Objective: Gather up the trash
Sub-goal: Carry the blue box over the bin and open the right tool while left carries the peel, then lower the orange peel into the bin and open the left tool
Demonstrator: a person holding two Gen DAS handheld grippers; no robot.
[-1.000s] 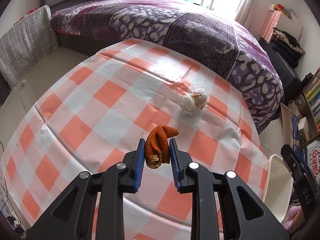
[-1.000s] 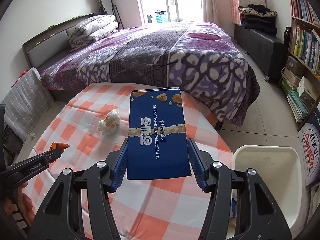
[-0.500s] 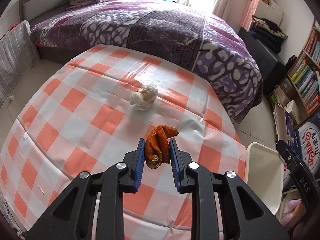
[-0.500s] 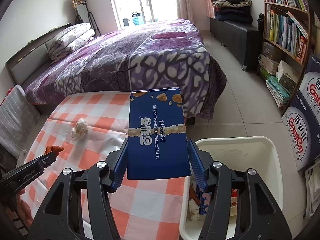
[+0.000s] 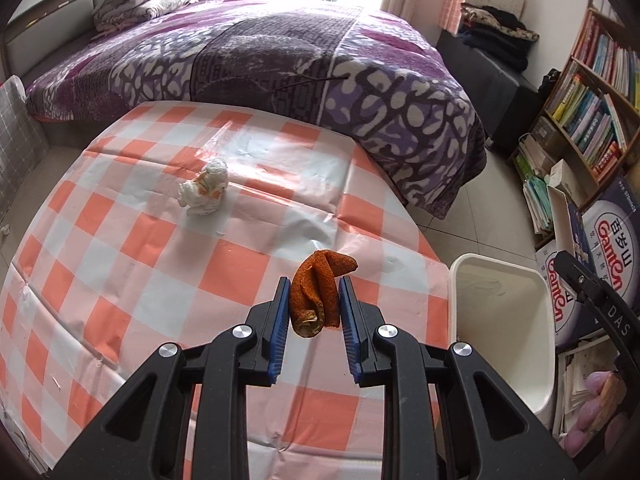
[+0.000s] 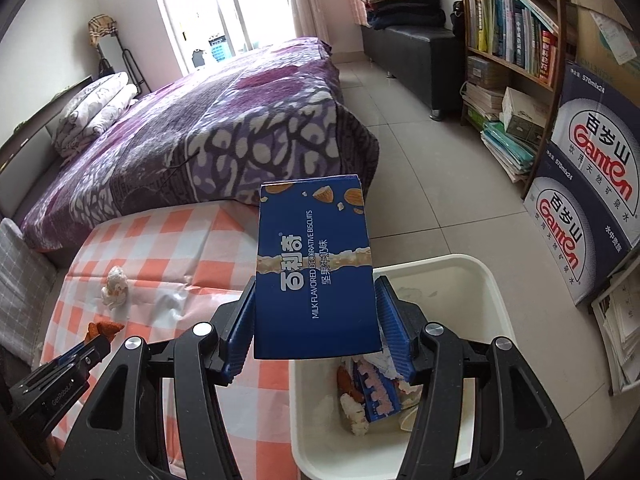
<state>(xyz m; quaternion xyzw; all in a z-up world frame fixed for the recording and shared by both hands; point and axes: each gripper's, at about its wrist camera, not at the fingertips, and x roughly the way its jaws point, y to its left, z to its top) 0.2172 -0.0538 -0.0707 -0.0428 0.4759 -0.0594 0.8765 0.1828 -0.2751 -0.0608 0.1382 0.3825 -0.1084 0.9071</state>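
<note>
The left gripper [image 5: 314, 312] clamped a curled orange peel [image 5: 320, 288] above the checked table [image 5: 120, 240], while the right gripper [image 6: 316, 322] clamped a blue biscuit box [image 6: 316, 268] above the white bin [image 6: 494, 292].

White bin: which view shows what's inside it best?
Right wrist: it looks down into the bin, so the trash at the bottom shows, partly behind the blue box. Left wrist shows only the bin's rim and bare inner wall.
</note>
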